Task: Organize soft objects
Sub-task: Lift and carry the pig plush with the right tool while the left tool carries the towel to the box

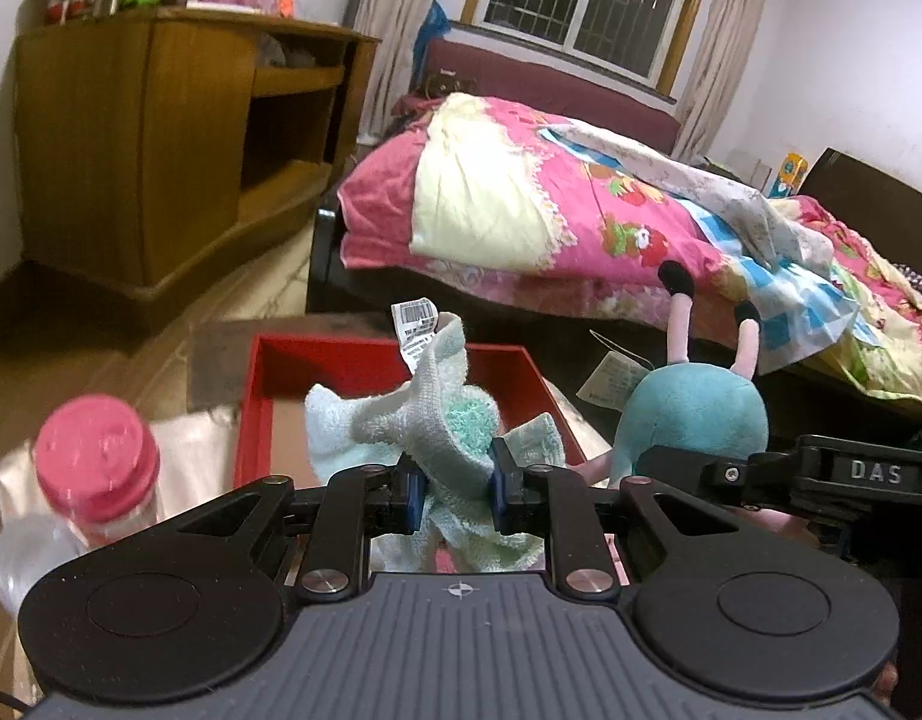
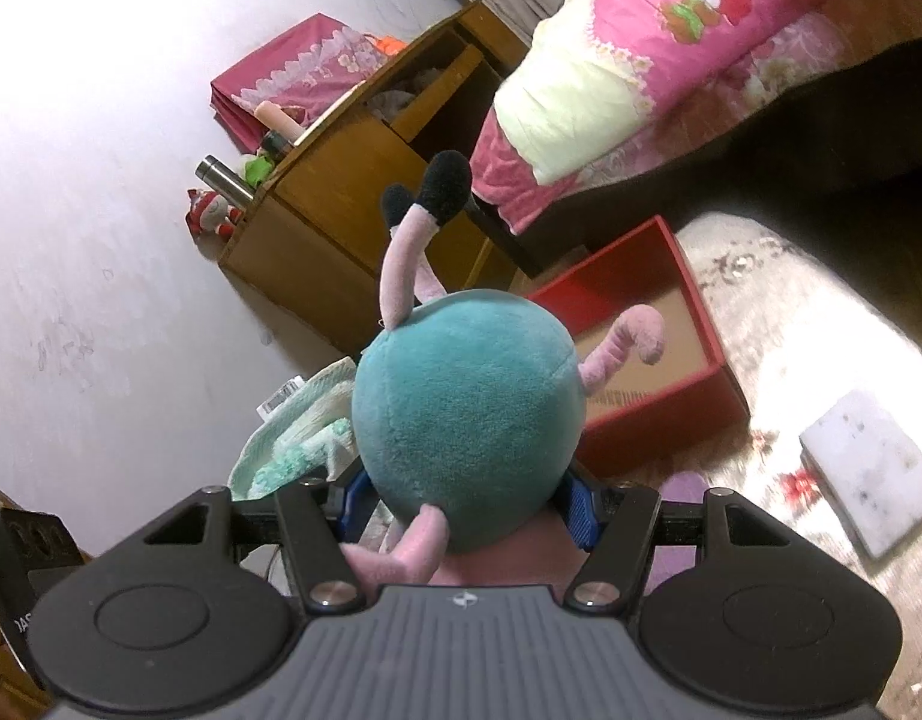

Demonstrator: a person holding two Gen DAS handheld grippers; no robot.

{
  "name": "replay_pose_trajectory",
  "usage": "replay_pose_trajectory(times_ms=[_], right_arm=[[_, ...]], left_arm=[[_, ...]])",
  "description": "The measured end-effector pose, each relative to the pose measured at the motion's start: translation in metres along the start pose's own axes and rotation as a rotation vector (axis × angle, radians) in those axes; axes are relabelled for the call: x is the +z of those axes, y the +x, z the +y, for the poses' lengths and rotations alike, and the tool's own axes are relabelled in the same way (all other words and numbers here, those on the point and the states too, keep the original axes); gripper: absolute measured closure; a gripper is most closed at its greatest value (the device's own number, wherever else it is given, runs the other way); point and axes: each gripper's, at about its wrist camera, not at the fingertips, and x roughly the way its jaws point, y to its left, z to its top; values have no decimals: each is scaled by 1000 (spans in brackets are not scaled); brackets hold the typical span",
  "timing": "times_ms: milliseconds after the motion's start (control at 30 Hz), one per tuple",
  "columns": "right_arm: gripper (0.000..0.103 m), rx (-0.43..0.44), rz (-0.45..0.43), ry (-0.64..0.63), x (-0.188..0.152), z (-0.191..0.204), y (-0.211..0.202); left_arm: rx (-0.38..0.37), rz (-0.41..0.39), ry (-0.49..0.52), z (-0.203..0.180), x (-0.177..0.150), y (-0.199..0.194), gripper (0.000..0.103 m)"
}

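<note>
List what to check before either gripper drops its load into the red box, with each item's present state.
1. Left gripper shut on towel: ok.
2. Right gripper shut on plush: ok.
3. Red box open: ok.
4. Box floor free of other things: ok where visible.
5. Towel directly over box: cannot tell.
6. Bottle clear of left gripper's path: cannot tell.

One towel [image 1: 437,420], one plush toy [image 2: 466,414], one red box [image 1: 389,366], one bottle [image 1: 95,462].

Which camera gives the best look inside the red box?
The right wrist view: the red box shows its tan floor, seemingly bare. In the left wrist view the towel, clamped in the left gripper, hides most of it.
</note>
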Motion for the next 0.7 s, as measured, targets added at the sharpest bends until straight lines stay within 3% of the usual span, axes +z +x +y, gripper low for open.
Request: replay_pose_trajectory(times_ms=[300,633,700], right_arm=[[70,-6,-51,-14,33,4,27],[70,-147,-56,-39,77,-25,100],[70,-163,-53,-45,80,-31,110]], left_arm=[[39,-28,54,-7,25,39,83],[137,28,68,10,41,113,83],[156,51,77,13,41,123,74]])
